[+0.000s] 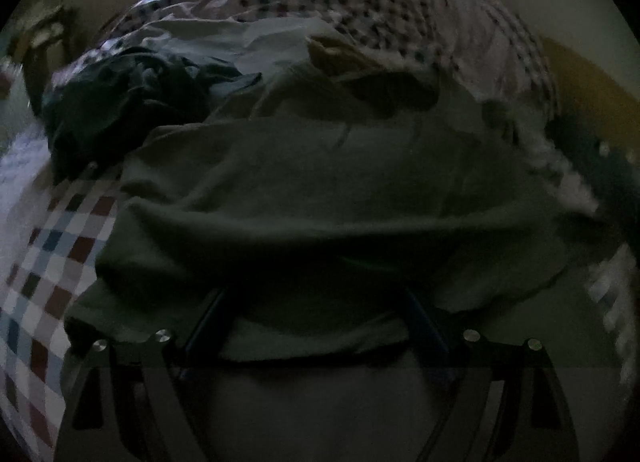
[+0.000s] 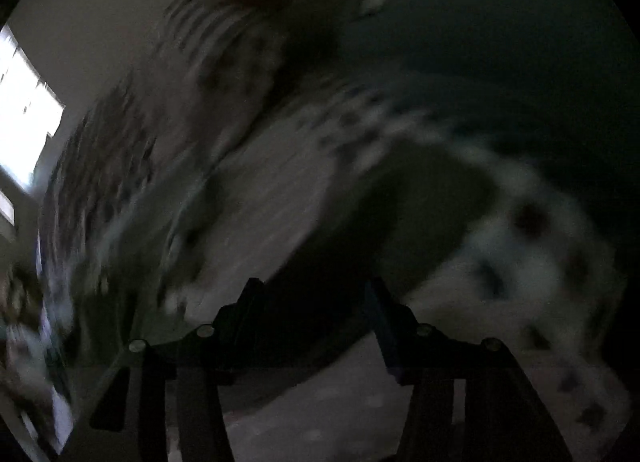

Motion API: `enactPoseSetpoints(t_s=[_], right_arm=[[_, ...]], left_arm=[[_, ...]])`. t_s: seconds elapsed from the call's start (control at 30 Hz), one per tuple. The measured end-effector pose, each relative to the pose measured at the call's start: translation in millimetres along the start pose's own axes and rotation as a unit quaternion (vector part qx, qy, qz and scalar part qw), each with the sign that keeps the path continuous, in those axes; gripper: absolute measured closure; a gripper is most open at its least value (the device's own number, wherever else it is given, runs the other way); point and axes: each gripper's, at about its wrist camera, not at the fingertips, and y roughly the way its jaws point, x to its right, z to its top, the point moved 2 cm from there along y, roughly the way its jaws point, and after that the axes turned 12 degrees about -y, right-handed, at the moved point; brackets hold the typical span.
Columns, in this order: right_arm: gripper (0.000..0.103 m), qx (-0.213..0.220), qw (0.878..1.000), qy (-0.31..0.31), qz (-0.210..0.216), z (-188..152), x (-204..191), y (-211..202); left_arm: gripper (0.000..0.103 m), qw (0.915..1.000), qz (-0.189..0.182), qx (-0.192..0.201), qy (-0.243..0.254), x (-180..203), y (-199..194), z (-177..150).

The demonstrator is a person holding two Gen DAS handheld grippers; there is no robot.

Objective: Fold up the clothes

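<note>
Olive-grey garment (image 1: 320, 190) spread over checked bedcover (image 1: 60, 246), near hem draped across left gripper (image 1: 316, 302); fingers set wide, tips under cloth, grip not discernible. Dark crumpled garment (image 1: 120, 110) just beside, on left. Right gripper (image 2: 316, 294) fingers apart, dark cloth (image 2: 400, 214) ahead; contact unclear, view smeared. Risks: hem sliding off spread fingers; bedcover pinched along with hem; dim light hiding edges, skewing fold.

Olive-green garment (image 1: 320, 190) spread w/ creases on checkered bed, near edge folded over.
</note>
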Motion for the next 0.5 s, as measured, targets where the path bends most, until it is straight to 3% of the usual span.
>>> enactPoseSetpoints(t_s=[0.2,0.5], right_arm=[[0.045,-0.011,0.993,0.113,0.016,2.3,68.4,-0.2],[0.046,0.012,0.994,0.111,0.008,26.5,71.6,26.1]], left_arm=[[0.015,0.9986,-0.041,0.012,-0.03,3.6,-13.3,5.2],[0.015,0.9952,-0.084,0.025,-0.045,12.4,-24.5,8.4]])
